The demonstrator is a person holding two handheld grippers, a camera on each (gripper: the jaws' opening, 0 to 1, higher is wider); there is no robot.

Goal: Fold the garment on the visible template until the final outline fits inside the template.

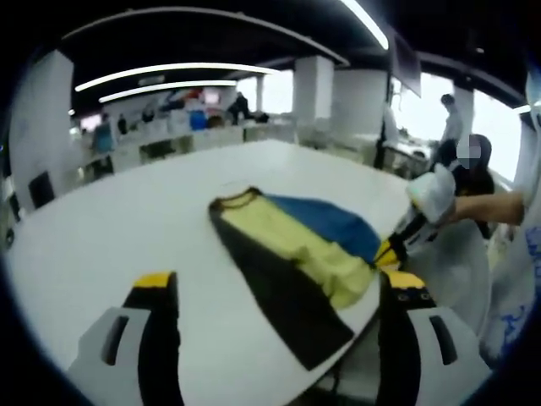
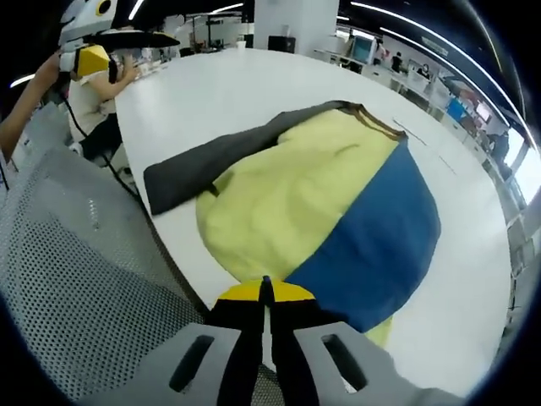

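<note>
A garment (image 1: 292, 254) in yellow, blue and dark grey lies spread near the edge of a white table (image 1: 127, 228). My left gripper (image 1: 279, 286) hovers short of it, its jaws wide open and holding nothing. My right gripper (image 1: 397, 245) reaches in from the right and pinches the yellow hem. In the right gripper view, the right gripper (image 2: 266, 292) is shut on the near edge of the garment (image 2: 321, 203), where yellow meets blue. The dark sleeve (image 2: 203, 173) trails left toward the table's edge. The left gripper (image 2: 93, 55) shows at the far top left, off the table.
A grey mesh chair (image 2: 76, 279) stands just off the table's edge (image 2: 161, 228). Faint thin lines (image 2: 418, 139) mark the table beyond the collar. A person's arm (image 1: 490, 207) holds the right gripper. Desks and people (image 1: 452, 127) fill the background.
</note>
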